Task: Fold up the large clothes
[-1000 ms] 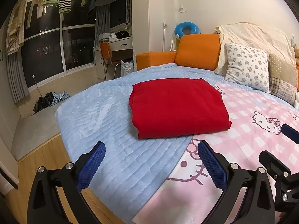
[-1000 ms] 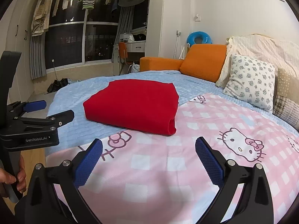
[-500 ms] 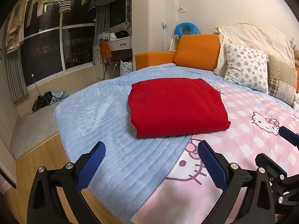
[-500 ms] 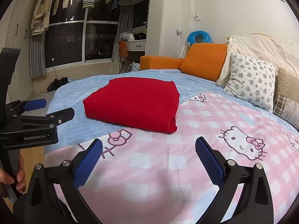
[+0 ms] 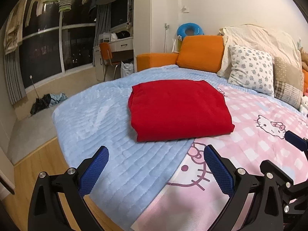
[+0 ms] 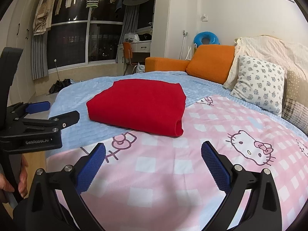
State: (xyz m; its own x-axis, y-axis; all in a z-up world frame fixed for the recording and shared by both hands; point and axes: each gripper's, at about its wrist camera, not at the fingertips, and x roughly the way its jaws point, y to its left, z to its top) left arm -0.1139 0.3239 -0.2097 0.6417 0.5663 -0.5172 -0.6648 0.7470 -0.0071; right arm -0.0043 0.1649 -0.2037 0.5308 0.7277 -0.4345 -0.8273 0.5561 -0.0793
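Since a second ago you have drawn both tools a little back and down toward the foot of the bed (image 5: 80,119), so the red garment (image 5: 179,109) sits slightly farther off in both views while itself lying just as it did. Your left gripper (image 5: 155,170) and right gripper (image 6: 153,166) both hang empty with jaws spread wide, well short of the cloth. That garment rests as a compact flat rectangle, straddling the blue blanket (image 5: 107,127) and the edge of the pink Hello Kitty sheet (image 6: 202,154). Folding looks finished to me; what remains is either to leave it or to smooth it. Its long axis runs roughly across the bed, with the rounded fold facing your right gripper.
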